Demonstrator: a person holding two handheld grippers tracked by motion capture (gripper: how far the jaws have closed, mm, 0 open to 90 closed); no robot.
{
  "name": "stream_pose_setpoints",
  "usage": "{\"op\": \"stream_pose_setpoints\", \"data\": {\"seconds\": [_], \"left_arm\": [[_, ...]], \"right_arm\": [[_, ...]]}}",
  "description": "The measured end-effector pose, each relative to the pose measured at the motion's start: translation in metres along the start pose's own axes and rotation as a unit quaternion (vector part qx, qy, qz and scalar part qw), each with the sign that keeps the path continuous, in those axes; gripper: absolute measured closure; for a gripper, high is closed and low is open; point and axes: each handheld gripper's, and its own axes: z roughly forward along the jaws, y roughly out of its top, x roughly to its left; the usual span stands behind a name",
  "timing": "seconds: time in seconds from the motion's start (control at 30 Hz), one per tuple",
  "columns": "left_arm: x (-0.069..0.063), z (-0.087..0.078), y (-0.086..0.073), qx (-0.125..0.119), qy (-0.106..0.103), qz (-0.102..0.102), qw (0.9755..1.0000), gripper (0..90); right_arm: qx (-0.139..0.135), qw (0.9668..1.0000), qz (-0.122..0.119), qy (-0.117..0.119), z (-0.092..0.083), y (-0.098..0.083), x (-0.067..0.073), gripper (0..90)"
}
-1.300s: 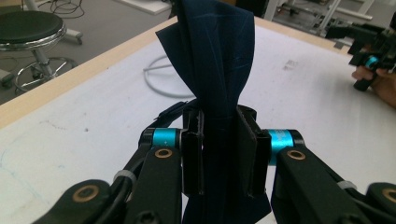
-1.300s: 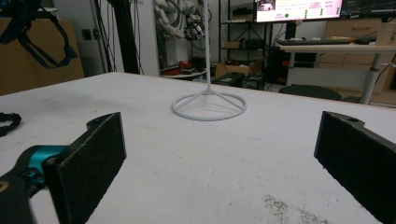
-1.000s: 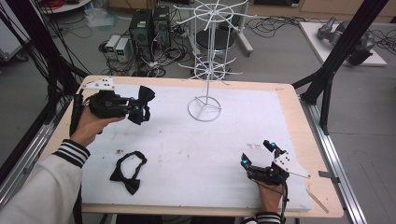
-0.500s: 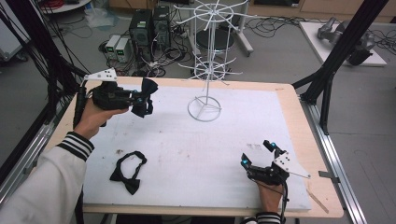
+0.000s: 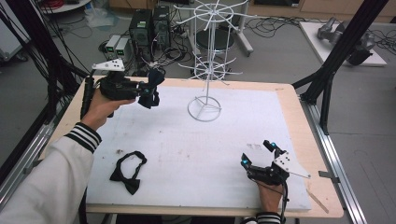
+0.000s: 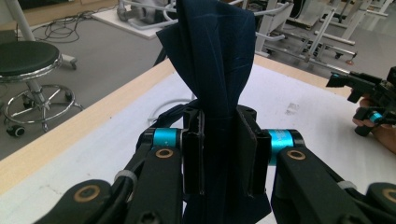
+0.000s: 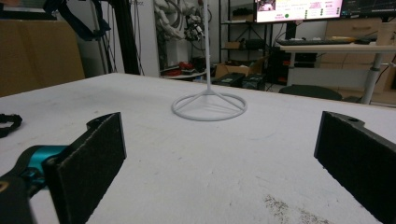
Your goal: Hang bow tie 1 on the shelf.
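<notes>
Bow tie (image 6: 215, 60) clamped upright in left tongs (image 5: 144, 91), raised above table.

- Two bow ties are counted: a dark blue bow tie (image 5: 150, 91) clamped between the jaws of the left hand-held gripper (image 5: 140, 91), and a black bow tie (image 5: 128, 172) lying flat on the counter (image 5: 299, 135).
- Two hand-held grippers are counted, one in each hand; the right hand-held gripper (image 5: 258, 154) is seen with its jaws wide apart and nothing between them.
- One white wire stand (image 5: 205, 108) is counted on the counter, with one ring-shaped base.
- One white mat (image 5: 201, 154) is counted, spread over the counter.
- One round stool (image 5: 215, 40) is counted on the floor behind the counter.
- Two striped sleeve cuffs are counted, one at each wrist.
</notes>
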Motion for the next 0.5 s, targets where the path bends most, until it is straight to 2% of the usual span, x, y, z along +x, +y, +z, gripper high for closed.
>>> {"op": "stream_pose_setpoints", "data": {"seconds": [0.1, 0.5], "left_arm": [[0.002, 0.002, 0.004, -0.009, -0.002, -0.002, 1.0, 73.7], [0.003, 0.019, 0.017, -0.015, -0.002, 0.001, 0.9999, 73.7]], "right_arm": [[0.0, 1.0, -0.001, 0.001, 0.0, 0.0, 0.0, 1.4], [0.0, 1.0, -0.006, 0.0, 0.0, 0.0, 0.0, 1.4]]}}
